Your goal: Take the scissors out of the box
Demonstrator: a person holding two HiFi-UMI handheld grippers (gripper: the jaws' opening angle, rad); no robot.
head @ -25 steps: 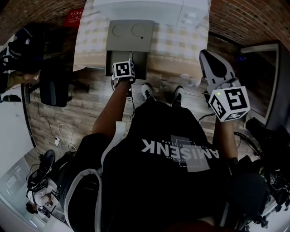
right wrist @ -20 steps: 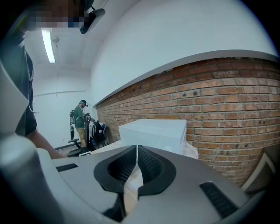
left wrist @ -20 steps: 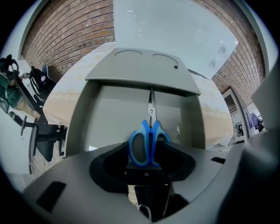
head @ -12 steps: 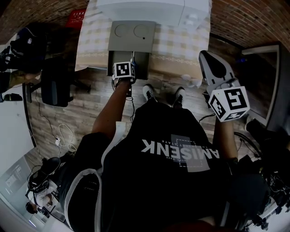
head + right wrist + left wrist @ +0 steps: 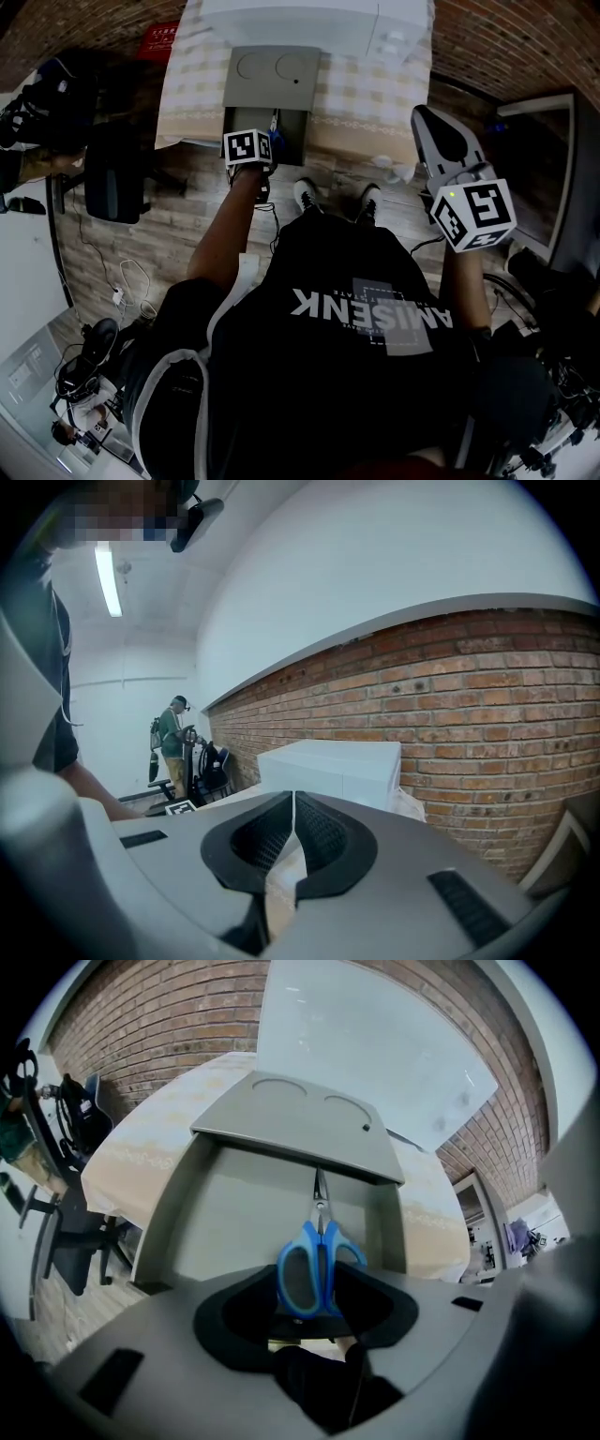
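Blue-handled scissors (image 5: 317, 1260) stand between the jaws of my left gripper (image 5: 314, 1302), blades pointing away toward the lid. The pads are closed on the handle loops. The grey box (image 5: 234, 1213) lies open beneath, its lid (image 5: 300, 1129) with two round dents folded back on the table. From the head view, my left gripper (image 5: 265, 131) points steeply down over the open box (image 5: 292, 131), and a bit of blue scissors (image 5: 273, 120) shows beside the marker cube. My right gripper (image 5: 433, 127) is held up at the right, away from the box, shut with nothing in it (image 5: 292, 817).
The box sits at the front edge of a table with a checked cloth (image 5: 366, 94); a white case (image 5: 309, 17) stands behind it. A black chair (image 5: 111, 169) is on the floor to the left. My shoes (image 5: 305, 192) are close below the table edge. Brick walls surround.
My left gripper has tilted a little, its marker cube shifting slightly left over the box. The right gripper has stayed still.
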